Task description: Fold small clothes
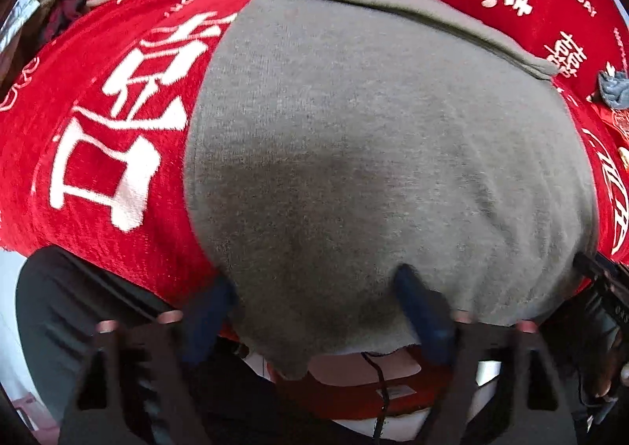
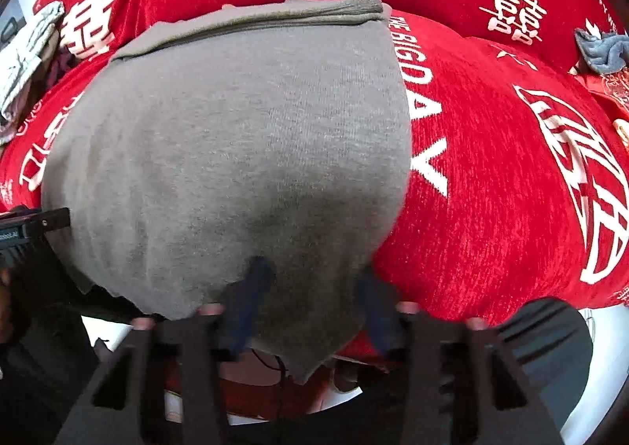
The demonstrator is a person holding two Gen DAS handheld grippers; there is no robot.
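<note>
A grey knit garment (image 1: 373, 138) lies spread on a red cloth with white lettering (image 1: 118, 122). Its far edge is folded over in a band (image 1: 393, 12). My left gripper (image 1: 314, 295) stands open at the garment's near left corner, one blue finger (image 1: 208, 307) at the edge and one finger (image 1: 420, 307) on top of the fabric. In the right wrist view the same garment (image 2: 236, 138) fills the middle. My right gripper (image 2: 310, 303) is open at the near right corner, with the near hem hanging between its fingers (image 2: 251, 295).
A small blue-grey rag (image 2: 601, 52) lies at the far right on the red cloth (image 2: 491, 170). Pale and dark clothes (image 2: 27, 48) are heaped at the far left. The other gripper's black body (image 2: 31, 236) shows at the left edge.
</note>
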